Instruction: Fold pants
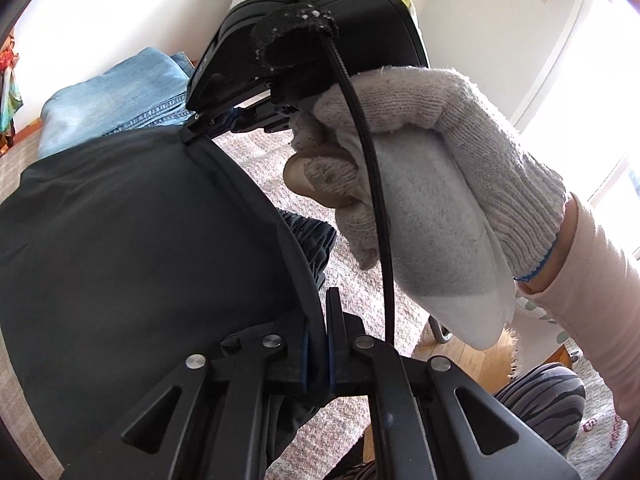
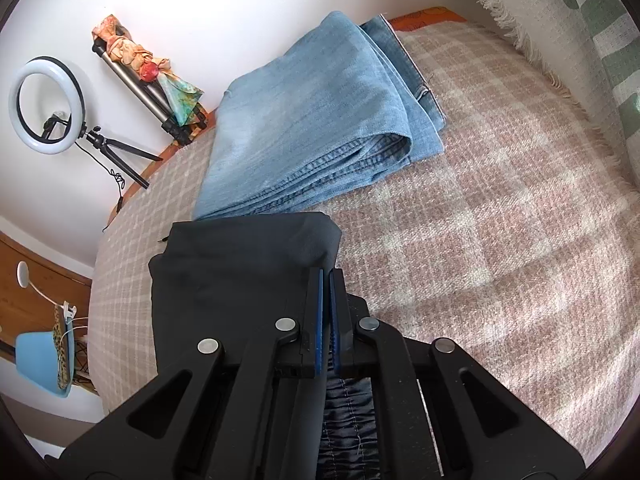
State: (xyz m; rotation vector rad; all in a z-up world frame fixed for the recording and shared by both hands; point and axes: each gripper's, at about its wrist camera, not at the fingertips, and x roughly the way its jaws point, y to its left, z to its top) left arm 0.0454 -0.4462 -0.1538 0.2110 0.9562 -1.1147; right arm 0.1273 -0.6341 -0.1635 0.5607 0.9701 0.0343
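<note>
The dark grey pants (image 2: 240, 272) lie folded on the plaid blanket, and both grippers hold them by an edge. In the right wrist view my right gripper (image 2: 326, 280) is shut on the fold's near right corner; the gathered elastic waistband (image 2: 348, 420) shows beneath its fingers. In the left wrist view my left gripper (image 1: 320, 312) is shut on the curved edge of the pants (image 1: 140, 240). Farther along the same edge, the right gripper (image 1: 198, 124) also grips it, held by a white knitted glove (image 1: 440, 140).
A folded pair of light blue jeans (image 2: 320, 120) lies just beyond the dark pants on the plaid blanket (image 2: 480, 220). A fringed white throw (image 2: 560, 40) lies at the right. A ring light (image 2: 44, 104), a tripod (image 2: 148, 88) and a blue chair (image 2: 40, 356) stand left of the bed.
</note>
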